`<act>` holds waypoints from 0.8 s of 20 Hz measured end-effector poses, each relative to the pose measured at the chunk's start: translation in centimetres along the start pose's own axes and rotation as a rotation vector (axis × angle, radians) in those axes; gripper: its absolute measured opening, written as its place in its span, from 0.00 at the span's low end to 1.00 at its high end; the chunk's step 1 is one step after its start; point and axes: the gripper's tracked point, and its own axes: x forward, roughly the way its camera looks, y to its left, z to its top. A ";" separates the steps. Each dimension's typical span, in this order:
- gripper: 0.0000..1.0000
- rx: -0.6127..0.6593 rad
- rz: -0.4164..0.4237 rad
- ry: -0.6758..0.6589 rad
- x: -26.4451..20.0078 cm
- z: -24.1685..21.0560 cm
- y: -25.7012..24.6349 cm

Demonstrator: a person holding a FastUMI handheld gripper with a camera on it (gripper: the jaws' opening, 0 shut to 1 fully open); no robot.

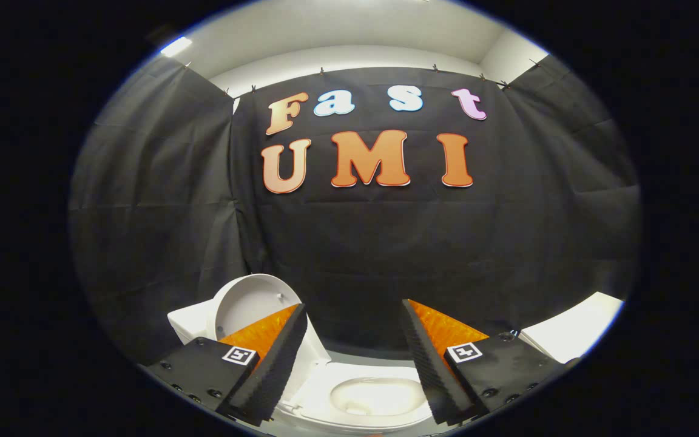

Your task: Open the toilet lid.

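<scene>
Hand-held gripper (pixel 354 315) spread wide above toilet bowl (pixel 374 397); lid (pixel 251 303) raised.

gripper (pixel 354 315) fingers spread wide, holding nothing

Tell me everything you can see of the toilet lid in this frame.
The toilet lid is white, smooth and glossy, like plastic, rounded in outline. It stands raised, nearly upright, its pale inner face showing two small bumpers, leaning back by the tank against the black cloth wall. The gripper is open with nothing between its fingers; one finger overlaps the lid's lower edge, contact unclear. The bowl lies open below.
</scene>
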 end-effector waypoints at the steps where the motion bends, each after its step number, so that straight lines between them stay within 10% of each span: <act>1: 0.99 -0.003 -0.008 -0.011 -0.6 0.3 -1.2; 16: 0.99 -0.037 -0.059 -0.012 -10.7 -3.9 -16.0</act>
